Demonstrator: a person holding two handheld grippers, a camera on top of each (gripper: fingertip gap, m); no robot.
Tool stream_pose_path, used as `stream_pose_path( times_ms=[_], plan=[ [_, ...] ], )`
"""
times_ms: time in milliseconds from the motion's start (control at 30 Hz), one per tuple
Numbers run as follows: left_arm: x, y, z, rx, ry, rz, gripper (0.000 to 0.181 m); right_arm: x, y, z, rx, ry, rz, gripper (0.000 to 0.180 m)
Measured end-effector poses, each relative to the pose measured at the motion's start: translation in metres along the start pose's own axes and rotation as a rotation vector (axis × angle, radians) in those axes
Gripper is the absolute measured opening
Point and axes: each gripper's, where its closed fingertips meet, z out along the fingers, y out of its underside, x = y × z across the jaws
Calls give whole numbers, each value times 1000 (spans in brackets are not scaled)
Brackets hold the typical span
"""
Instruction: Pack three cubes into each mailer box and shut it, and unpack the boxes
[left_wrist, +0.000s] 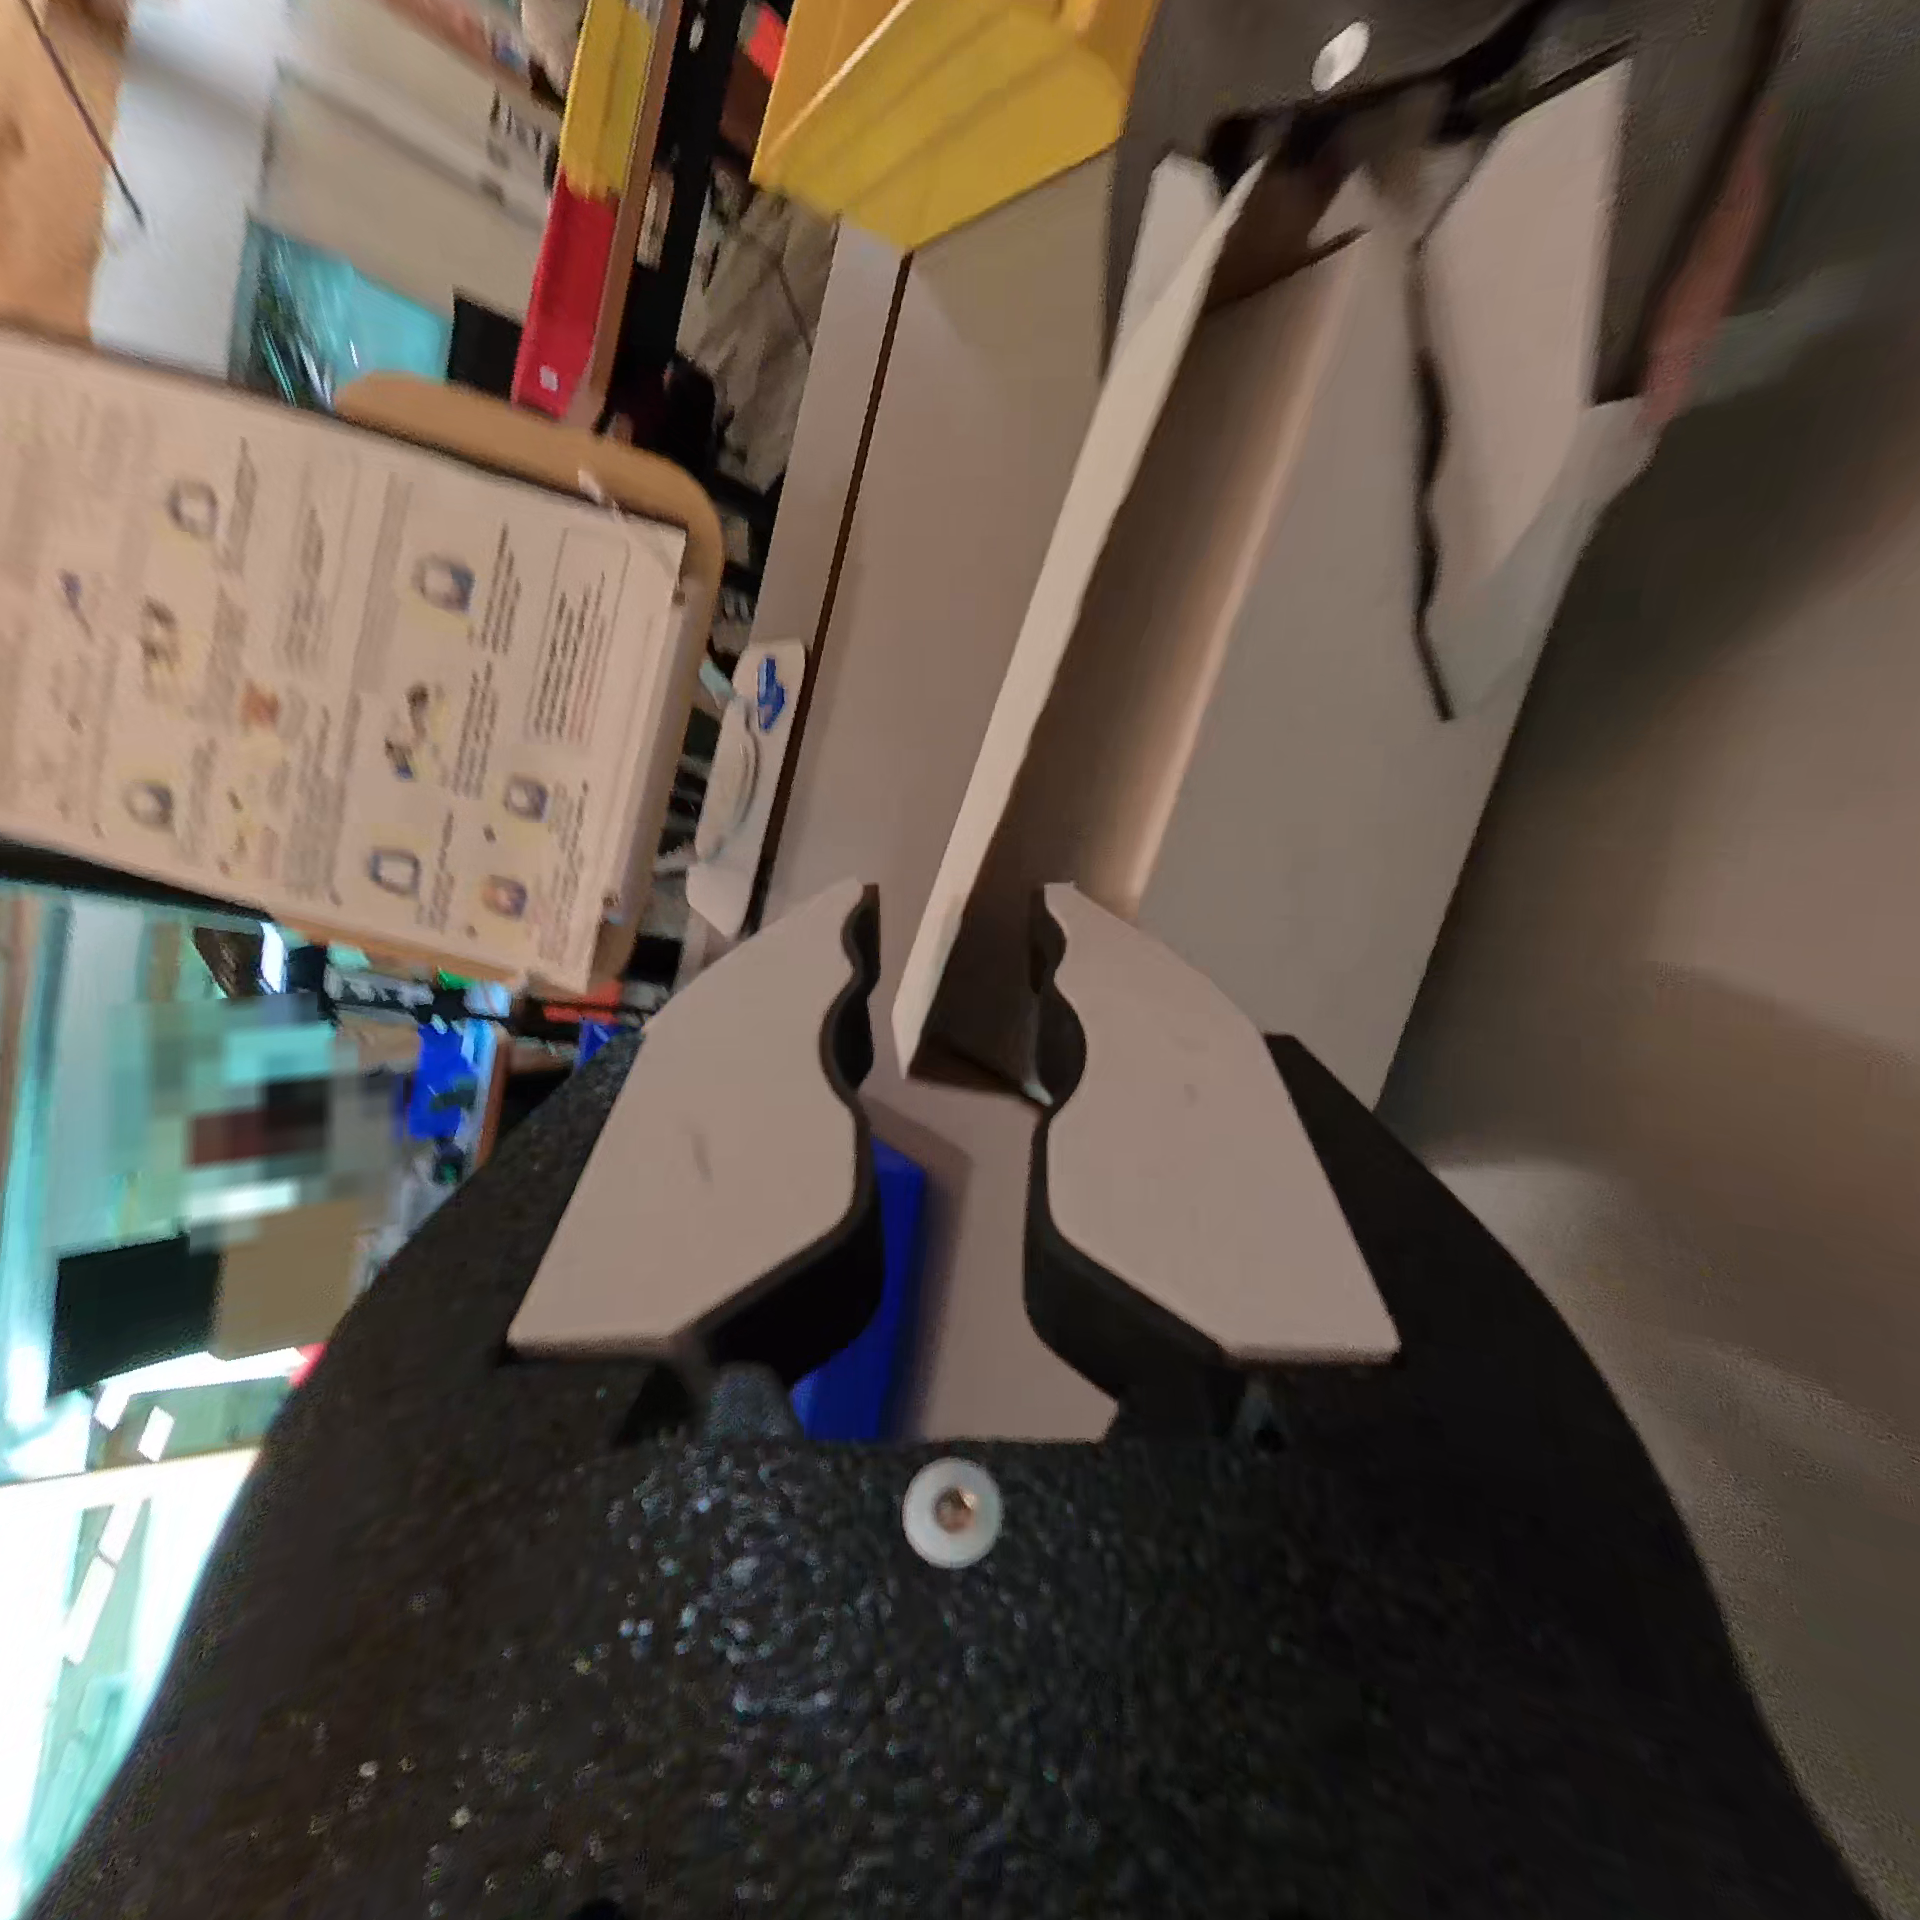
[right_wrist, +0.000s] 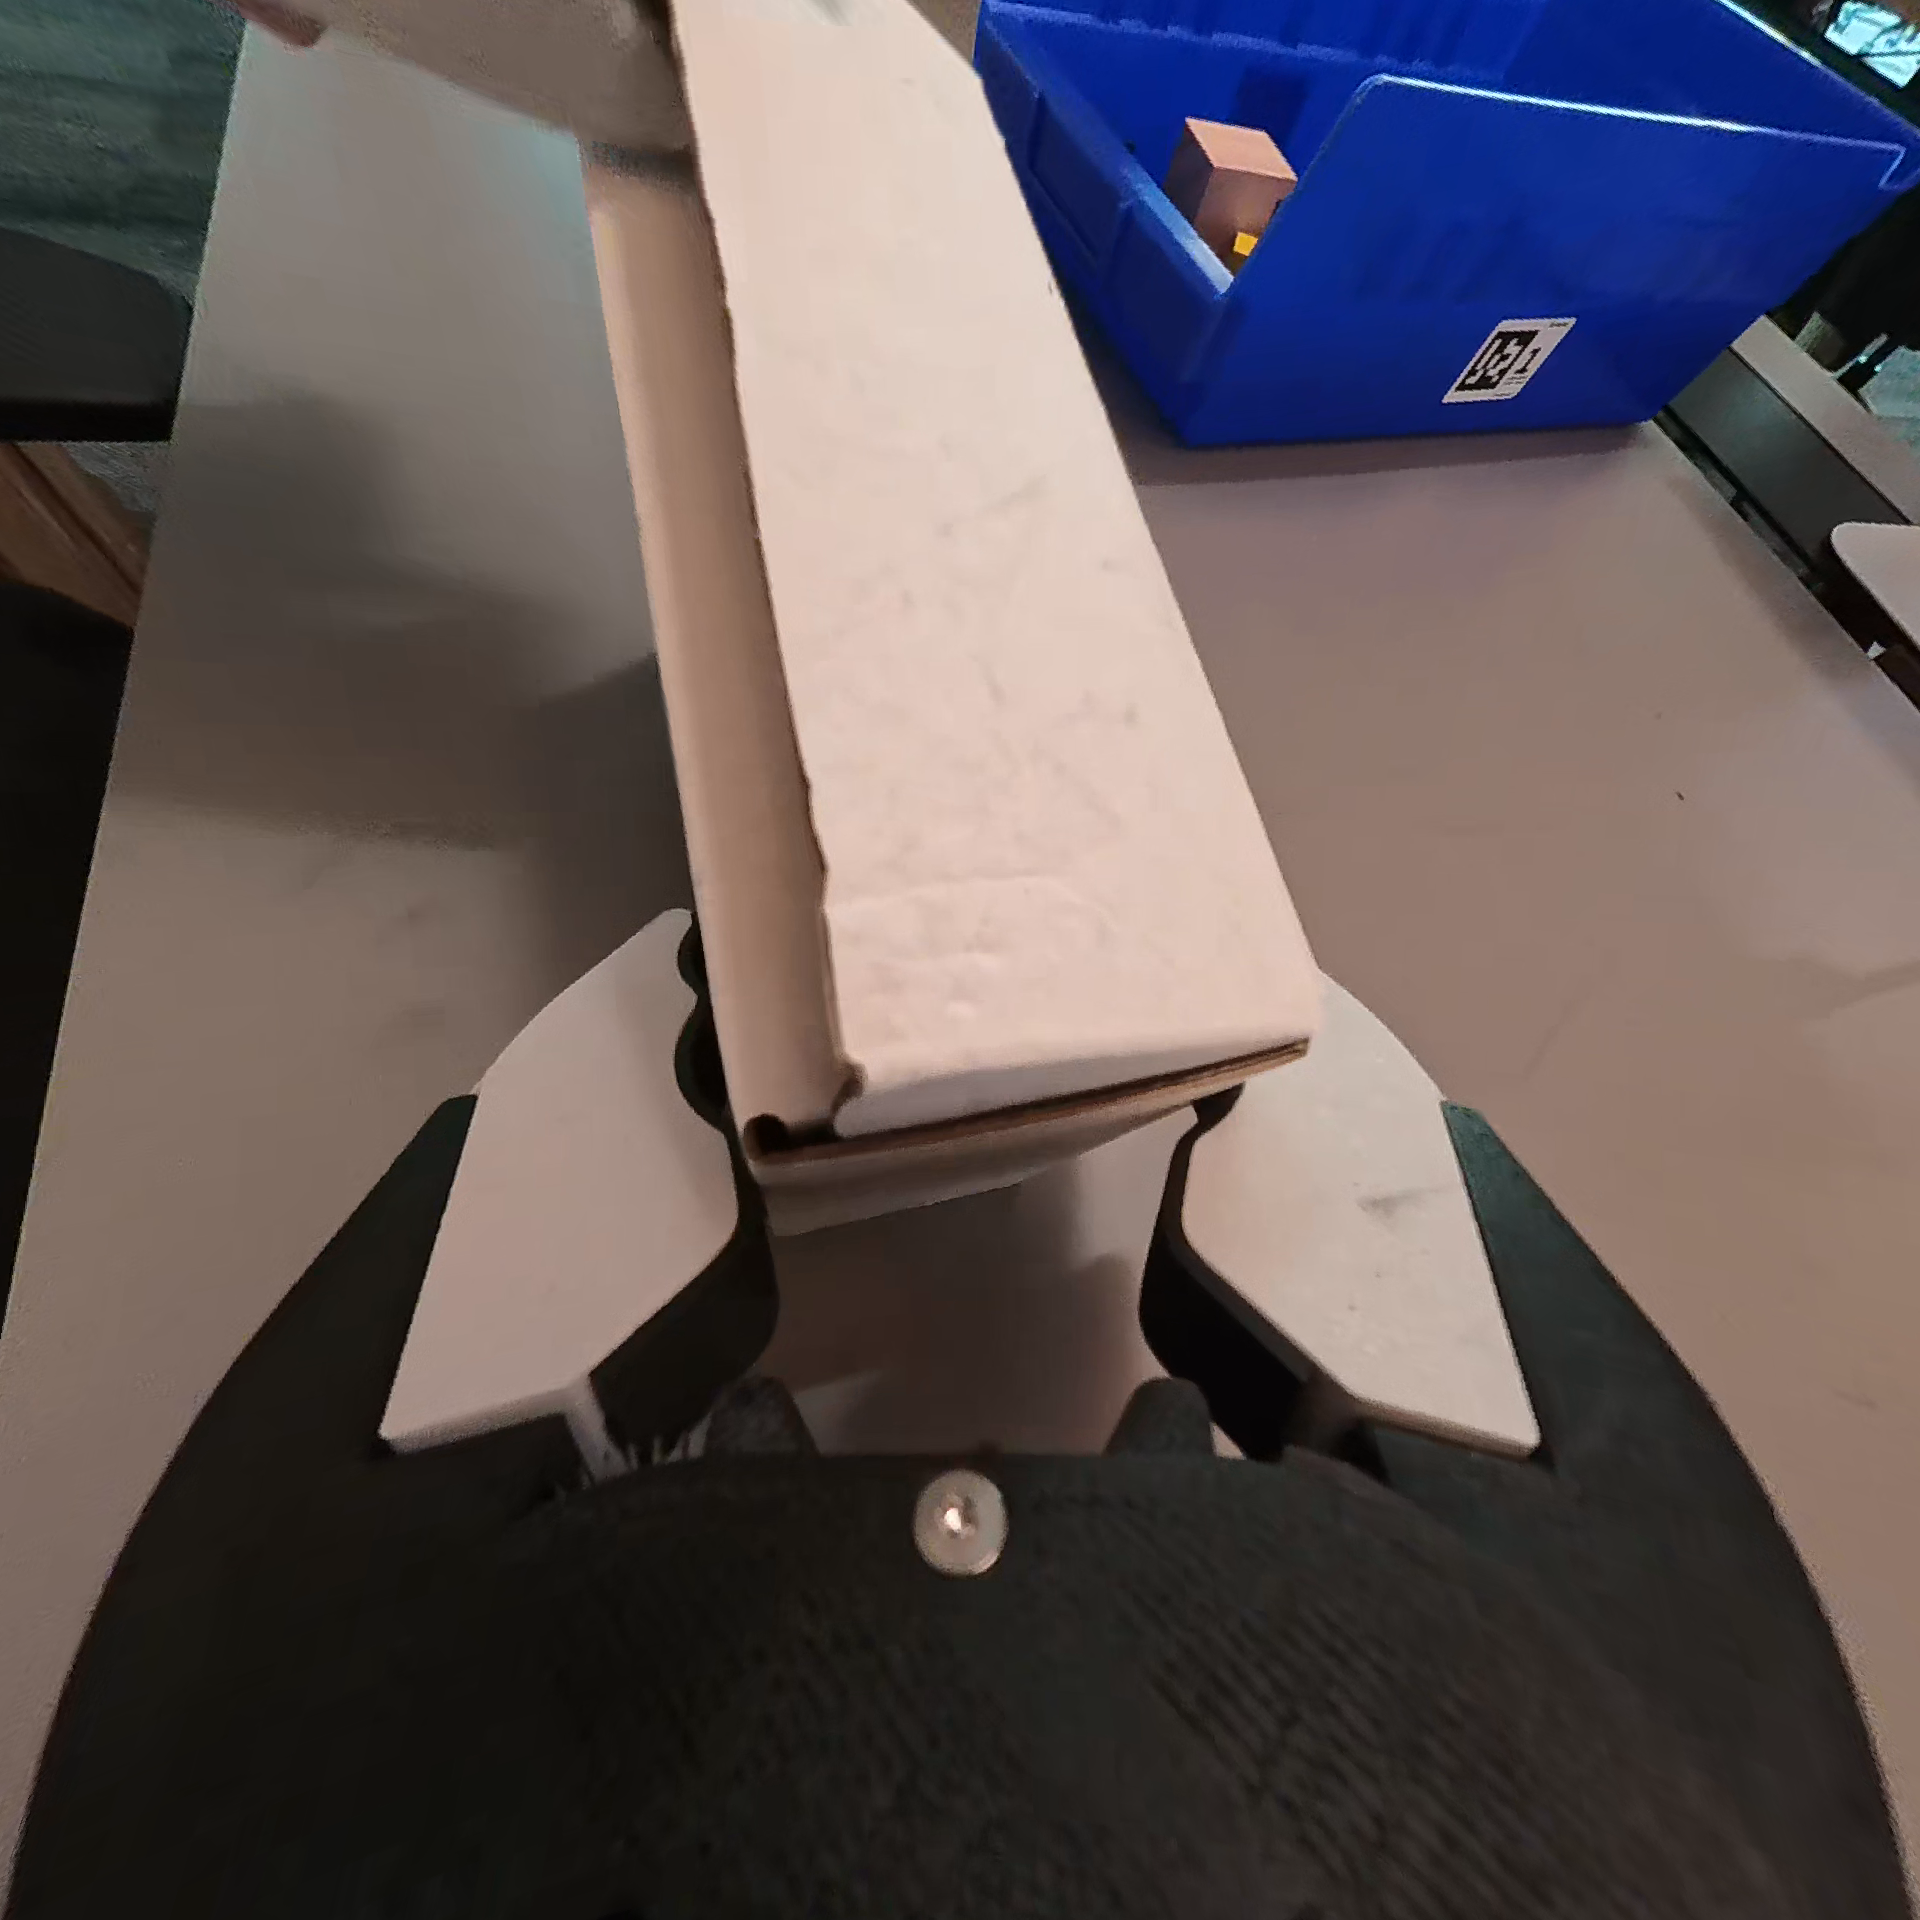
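Right gripper (right_wrist: 961, 1029) clamped across mailer box (right_wrist: 966, 623) end — left gripper (left_wrist: 961, 966) (narrowly parted) around its flap (left_wrist: 1049, 665).

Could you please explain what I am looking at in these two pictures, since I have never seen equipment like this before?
There is no robot here: a person holds a two-finger gripper in each hand, and each gripper carries a wide-angle camera looking forward along its fingers. The black shape with two pale fingers at the bottom of each picture is that gripper.

The right wrist view shows the right gripper with its fingers on either side of the near end of a long white mailer box, apparently gripping it above a pale table. Behind stands a blue bin holding a brown cube.

The left wrist view is tilted sideways and blurred. The left gripper has a white cardboard flap of the box between its fingers; whether they pinch it is unclear. The right gripper appears at the top.
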Motion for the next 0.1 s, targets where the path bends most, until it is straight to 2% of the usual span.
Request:
stream_pose_path(
  times_ms=[33, 100],
  plan=[
    [4, -8, 1, 8, -1, 52, 28, 0, -1, 1, 3, 1, 3, 89],
    [16, -21, 8, -7, 38, 132, 32, -1, -2, 3, -1, 1, -6, 89]
  ],
)
